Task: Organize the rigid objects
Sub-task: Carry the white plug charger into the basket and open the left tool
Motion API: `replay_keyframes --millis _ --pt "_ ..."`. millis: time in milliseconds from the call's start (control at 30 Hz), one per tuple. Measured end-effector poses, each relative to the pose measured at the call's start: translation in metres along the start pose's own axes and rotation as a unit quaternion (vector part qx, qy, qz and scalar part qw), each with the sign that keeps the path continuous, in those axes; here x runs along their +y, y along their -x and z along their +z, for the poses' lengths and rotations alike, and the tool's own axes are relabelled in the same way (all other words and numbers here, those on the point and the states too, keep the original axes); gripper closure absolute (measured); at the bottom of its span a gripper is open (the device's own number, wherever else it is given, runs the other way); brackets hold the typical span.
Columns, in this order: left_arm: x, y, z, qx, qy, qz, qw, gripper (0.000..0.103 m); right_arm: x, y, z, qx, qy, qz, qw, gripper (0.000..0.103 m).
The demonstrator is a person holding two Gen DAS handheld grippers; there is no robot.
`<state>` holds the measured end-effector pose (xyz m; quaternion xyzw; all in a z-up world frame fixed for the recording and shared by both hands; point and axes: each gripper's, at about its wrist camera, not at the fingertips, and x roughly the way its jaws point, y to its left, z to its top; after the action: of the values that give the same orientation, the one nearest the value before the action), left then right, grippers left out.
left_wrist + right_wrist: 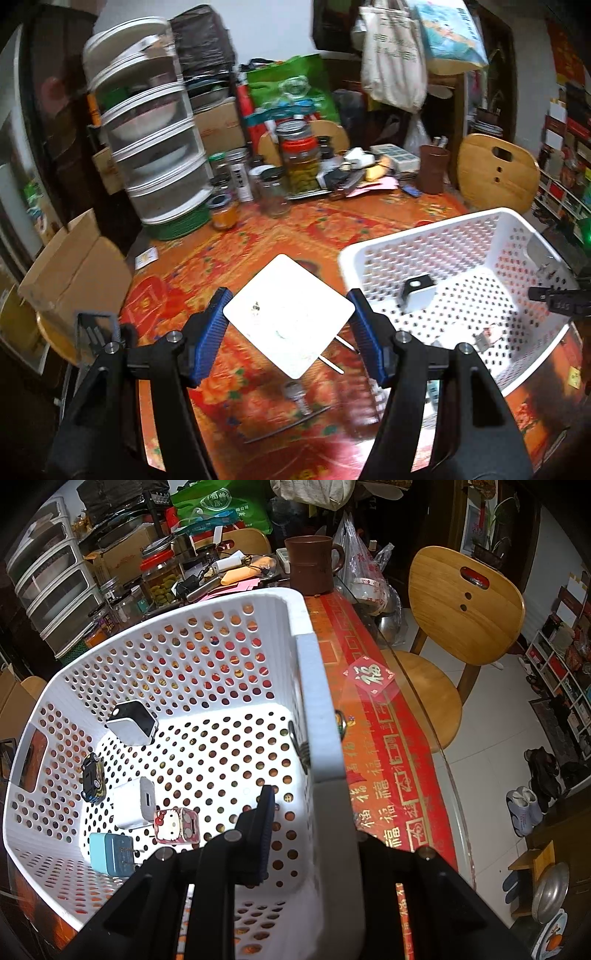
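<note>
My left gripper (290, 323) is shut on a flat white square device (284, 314), held by two opposite corners above the red patterned tablecloth, just left of the white perforated basket (517, 236). My right gripper (310, 812) is shut on the basket's right wall (317, 709), one finger inside and one outside. In the basket lie a black-and-white charger (133, 723), a toy car (92, 777), a white plug (133, 805), a Hello Kitty charger (177, 825) and a light blue plug (109, 853).
Under the left gripper a bolt (297, 397) and a thin metal rod (288, 424) lie on the cloth. Jars (301, 162), stacked clear drawers (147, 129) and clutter fill the table's far side. A brown mug (312, 565) stands behind the basket. A wooden chair (461, 609) stands right of the table.
</note>
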<state>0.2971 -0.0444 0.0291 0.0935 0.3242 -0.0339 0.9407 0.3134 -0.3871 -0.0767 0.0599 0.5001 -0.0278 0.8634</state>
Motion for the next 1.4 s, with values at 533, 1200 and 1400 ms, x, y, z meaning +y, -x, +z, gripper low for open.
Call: replay_keyframes --millis 533,1200,1400 --pt "-0.096 -0.027 0.008 0.04 -0.038 -0.069 0.9961 0.042 0.001 0.0 0.001 -0.001 0.0 0.002 1.0 0.081" --pt "-0.133 -0.074 -0.009 0.097 -0.049 -0.081 0.9908 0.041 0.002 -0.001 0.001 -0.002 0.0 0.004 1.0 0.081" --pt "-0.119 -0.057 -0.009 0.061 -0.045 -0.064 0.9951 0.003 0.003 -0.002 0.0 -0.001 -0.001 0.005 1.0 0.081"
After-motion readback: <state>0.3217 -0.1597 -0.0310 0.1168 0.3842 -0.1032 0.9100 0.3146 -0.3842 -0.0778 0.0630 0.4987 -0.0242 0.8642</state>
